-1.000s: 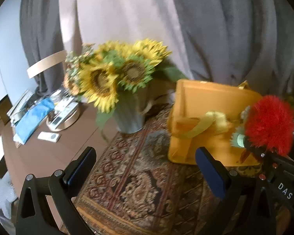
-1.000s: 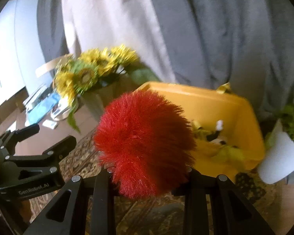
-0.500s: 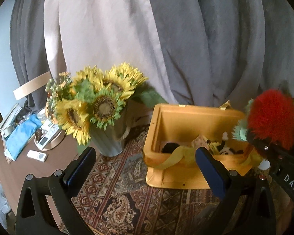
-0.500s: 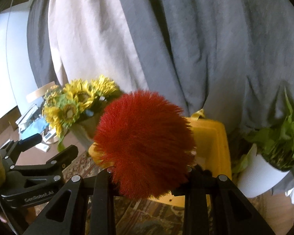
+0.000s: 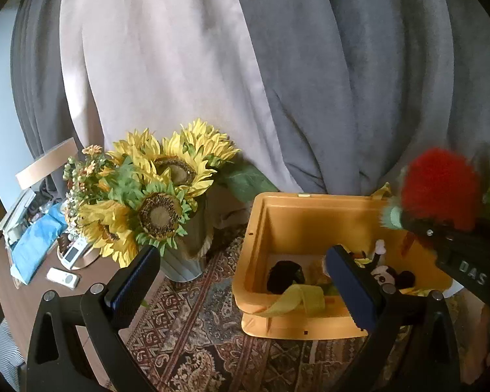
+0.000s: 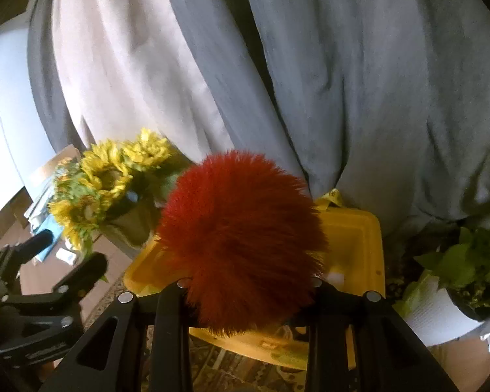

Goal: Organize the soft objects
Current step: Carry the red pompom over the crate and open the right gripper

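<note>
My right gripper [image 6: 250, 285] is shut on a fluffy red pompom toy [image 6: 241, 245] and holds it above the yellow bin [image 6: 366, 248]. In the left wrist view the red toy [image 5: 441, 189] hangs over the bin's right side [image 5: 261, 228]. Several soft toys lie inside the bin, among them a black one [image 5: 284, 274] and a small panda [image 5: 382, 272]. My left gripper [image 5: 241, 284] is open and empty, in front of the bin's left half.
A vase of sunflowers [image 5: 156, 202] stands left of the bin on a patterned rug [image 5: 192, 333]. A blue cloth [image 5: 32, 245] and remotes [image 5: 63, 277] lie on the brown table at left. A potted plant [image 6: 457, 277] stands right of the bin. Curtains hang behind.
Both grippers have risen and tilted, so the bin's inside now shows. The red toy has moved from in front of the bin to above it.
</note>
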A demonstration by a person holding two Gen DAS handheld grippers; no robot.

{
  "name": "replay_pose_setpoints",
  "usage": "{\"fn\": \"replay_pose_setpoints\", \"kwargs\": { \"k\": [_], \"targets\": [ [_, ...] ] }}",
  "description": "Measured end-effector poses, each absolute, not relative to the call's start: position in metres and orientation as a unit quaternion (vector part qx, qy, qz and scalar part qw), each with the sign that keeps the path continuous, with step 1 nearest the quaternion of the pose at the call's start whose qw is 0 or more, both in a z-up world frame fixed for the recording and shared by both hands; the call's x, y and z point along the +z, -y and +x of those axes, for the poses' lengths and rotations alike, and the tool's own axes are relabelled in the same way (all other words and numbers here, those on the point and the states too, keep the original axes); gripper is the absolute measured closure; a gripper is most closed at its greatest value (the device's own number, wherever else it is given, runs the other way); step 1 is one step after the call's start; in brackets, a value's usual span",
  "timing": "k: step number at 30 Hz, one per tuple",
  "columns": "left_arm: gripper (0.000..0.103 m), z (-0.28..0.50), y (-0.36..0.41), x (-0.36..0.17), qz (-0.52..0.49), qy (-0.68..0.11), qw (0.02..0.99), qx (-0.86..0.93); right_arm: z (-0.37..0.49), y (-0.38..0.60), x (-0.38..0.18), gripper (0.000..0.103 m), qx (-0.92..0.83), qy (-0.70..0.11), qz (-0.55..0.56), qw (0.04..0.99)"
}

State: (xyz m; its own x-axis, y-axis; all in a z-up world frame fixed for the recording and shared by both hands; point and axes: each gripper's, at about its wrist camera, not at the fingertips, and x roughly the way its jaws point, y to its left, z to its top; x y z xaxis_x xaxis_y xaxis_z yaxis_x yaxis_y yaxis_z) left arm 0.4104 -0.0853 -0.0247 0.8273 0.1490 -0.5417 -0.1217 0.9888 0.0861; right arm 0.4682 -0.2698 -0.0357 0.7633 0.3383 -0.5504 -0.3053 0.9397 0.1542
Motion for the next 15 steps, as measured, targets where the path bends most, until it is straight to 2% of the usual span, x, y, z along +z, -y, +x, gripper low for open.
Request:
{"fn": "replay_pose_setpoints", "kwargs": {
  "k": [7, 9, 11, 15],
  "targets": [
    [0.0, 0.424, 0.086, -0.03, 0.039, -0.293, 0.951, 0.086, 0.505, 0.26, -0.057, 0.069, 0.184, -0.346, 0.025, 0.92],
    [0.0, 0.427, 0.084, -0.033, 0.04, -0.297, 0.95, 0.09, 0.511, 0.255, -0.064, 0.06, 0.185, -0.363, 0.017, 0.913],
    [0.0, 0.43, 0.081, -0.036, 0.039, -0.303, 0.947, 0.096, 0.513, 0.252, -0.069, 0.044, 0.179, -0.372, 0.013, 0.911],
    [0.0, 0.432, 0.077, -0.042, 0.037, -0.312, 0.944, 0.102, 0.506, 0.247, -0.075, 0.041, 0.159, -0.368, -0.004, 0.916]
  ]
}}
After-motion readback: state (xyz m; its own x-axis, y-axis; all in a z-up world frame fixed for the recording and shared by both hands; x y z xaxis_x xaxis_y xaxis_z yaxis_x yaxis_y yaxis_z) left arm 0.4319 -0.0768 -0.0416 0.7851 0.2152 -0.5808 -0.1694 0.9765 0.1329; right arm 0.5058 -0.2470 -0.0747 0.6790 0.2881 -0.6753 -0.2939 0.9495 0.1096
